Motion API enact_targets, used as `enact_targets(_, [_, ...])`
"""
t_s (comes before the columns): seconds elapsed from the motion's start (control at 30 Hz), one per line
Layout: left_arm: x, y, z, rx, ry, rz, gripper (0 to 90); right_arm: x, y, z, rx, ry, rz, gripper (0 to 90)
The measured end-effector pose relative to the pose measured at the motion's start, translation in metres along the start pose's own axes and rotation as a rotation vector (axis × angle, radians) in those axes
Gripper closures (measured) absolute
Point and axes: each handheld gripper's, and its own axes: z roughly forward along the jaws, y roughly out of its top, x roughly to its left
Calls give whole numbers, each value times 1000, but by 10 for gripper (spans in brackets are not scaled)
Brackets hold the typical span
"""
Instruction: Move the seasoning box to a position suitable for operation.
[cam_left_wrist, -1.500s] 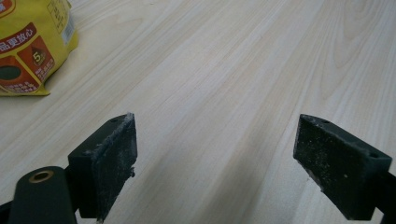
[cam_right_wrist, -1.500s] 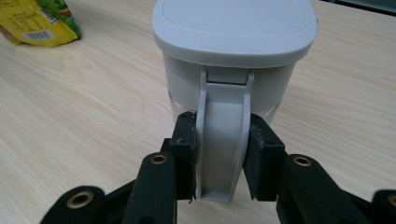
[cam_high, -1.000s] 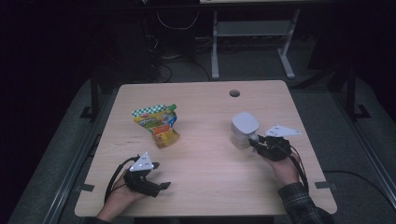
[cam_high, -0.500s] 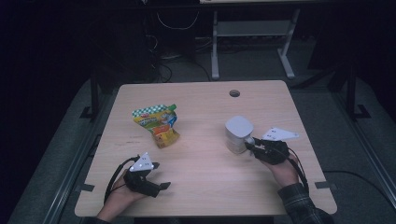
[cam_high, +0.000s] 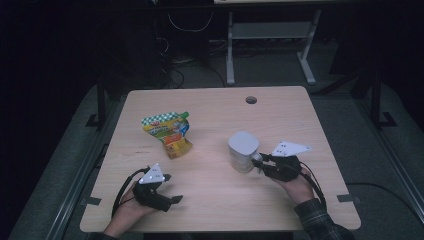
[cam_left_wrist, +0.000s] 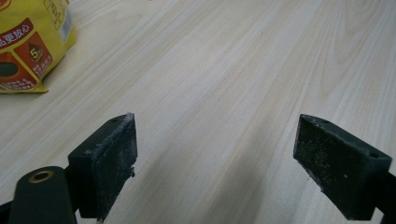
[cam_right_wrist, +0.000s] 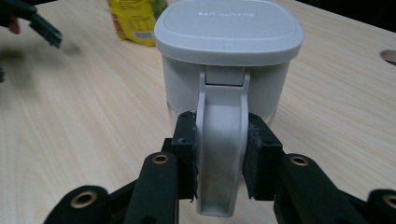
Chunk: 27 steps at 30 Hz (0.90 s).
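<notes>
A white lidded container (cam_high: 243, 151) with a handle (cam_right_wrist: 221, 154) stands on the table right of centre. My right gripper (cam_high: 260, 161) is shut on that handle, its pads (cam_right_wrist: 185, 154) pressing both sides. A yellow and green snack pouch (cam_high: 168, 132) lies flat at the table's left centre, and its corner (cam_left_wrist: 29, 44) appears at the top left of the left gripper view. My left gripper (cam_high: 172, 188) rests near the front left edge, open, with bare wood between its jaws.
The wooden table (cam_high: 215, 110) has a round cable hole (cam_high: 251, 100) near its far edge. A metal desk frame (cam_high: 270, 45) stands on the dark floor beyond the table.
The right gripper has slid the white container leftward and a little toward the front edge. The left gripper has stayed put.
</notes>
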Motion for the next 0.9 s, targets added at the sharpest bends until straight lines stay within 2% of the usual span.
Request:
enact_targets(0.3, [-1, 0, 1, -3, -6, -9, 132, 16, 4, 7, 3, 69, -43, 687])
enact_targets(0.4, [-1, 0, 1, -3, -8, -9, 132, 26, 6, 9, 3, 112, -64, 687])
enact_targets(0.5, [-1, 0, 1, -4, -10, -9, 132, 30, 7, 10, 4, 129, -72, 687])
enact_targets(0.53, [-1, 0, 1, -3, -11, -8, 132, 34, 8, 11, 5, 150, -86, 687])
enact_targets(0.63, [-1, 0, 1, -3, -12, -9, 132, 37, 8, 12, 4, 166, -92, 687])
enact_targets(0.73, [-1, 0, 2, -1, -14, -9, 132, 43, 8, 13, -1, 206, -114, 687])
enact_targets(0.9, [-1, 0, 2, 0, -14, -7, 132, 49, 8, 13, -5, 245, -129, 686])
